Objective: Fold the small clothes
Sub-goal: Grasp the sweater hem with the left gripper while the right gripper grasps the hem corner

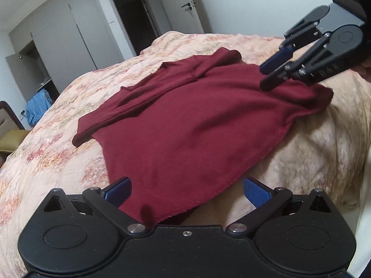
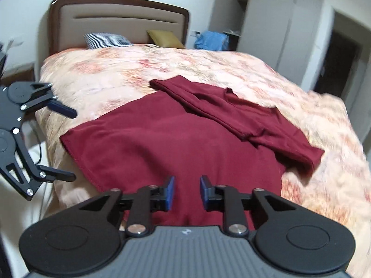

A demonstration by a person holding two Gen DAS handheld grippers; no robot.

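Note:
A dark red long-sleeved top [image 1: 185, 120] [image 2: 162, 139] lies flat on the bed, its sleeves [image 2: 231, 113] folded across the far part. My left gripper [image 1: 187, 186] [image 2: 70, 144] hovers at the near hem corner with its jaws wide open, and the hem edge lies between and below the fingers. My right gripper [image 2: 187, 192] [image 1: 263, 77] is over the other hem corner. Its blue pads [image 2: 170, 191] stand a narrow gap apart, with flat cloth showing under the gap and none visibly pinched.
A peach floral bedspread [image 2: 116, 81] covers the bed. The headboard [image 2: 120, 20], a striped pillow [image 2: 104, 40] and a mustard cushion [image 2: 164, 38] are at its head. A blue bag [image 2: 208, 39] and wardrobe [image 1: 69, 34] stand beyond. The bed edge [image 1: 336, 162] drops off beside the hem.

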